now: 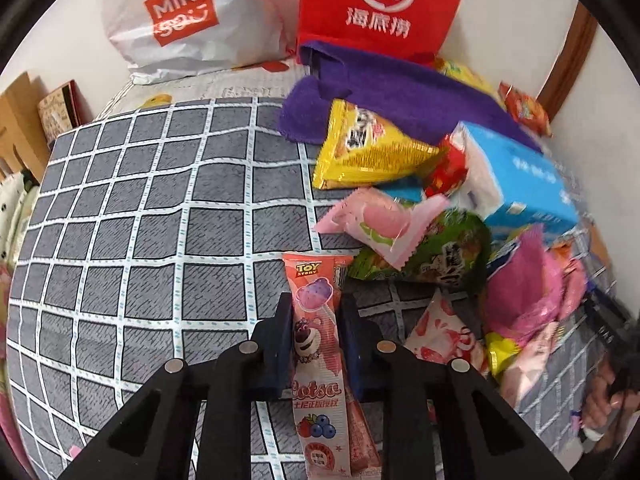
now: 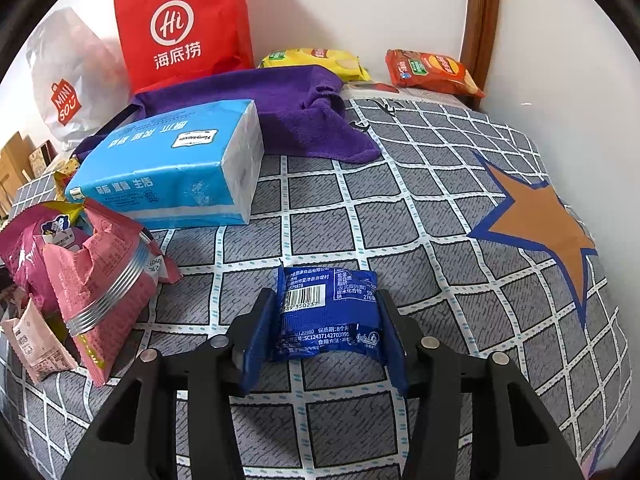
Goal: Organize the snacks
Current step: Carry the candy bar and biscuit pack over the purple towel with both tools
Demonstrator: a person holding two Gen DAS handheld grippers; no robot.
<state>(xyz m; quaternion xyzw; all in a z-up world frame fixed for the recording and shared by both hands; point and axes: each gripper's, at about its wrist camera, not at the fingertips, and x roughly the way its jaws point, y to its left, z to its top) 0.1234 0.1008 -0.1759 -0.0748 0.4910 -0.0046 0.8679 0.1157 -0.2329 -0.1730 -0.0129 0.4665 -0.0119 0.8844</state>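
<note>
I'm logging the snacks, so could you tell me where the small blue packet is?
In the right wrist view, the small blue packet sits between the right gripper's fingers, over the checked cloth, right of the pink bags.

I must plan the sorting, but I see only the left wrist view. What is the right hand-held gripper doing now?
Observer: The right hand-held gripper is shut on a blue snack packet with its barcode side facing the camera.
Operator: Is there anything on the bed to its right?
Observer: An orange star with a blue border lies on the checked cover.
Operator: Any snacks behind the purple towel?
Observer: Yes, a yellow chip bag and an orange-red chip bag lie by the wall.
</note>
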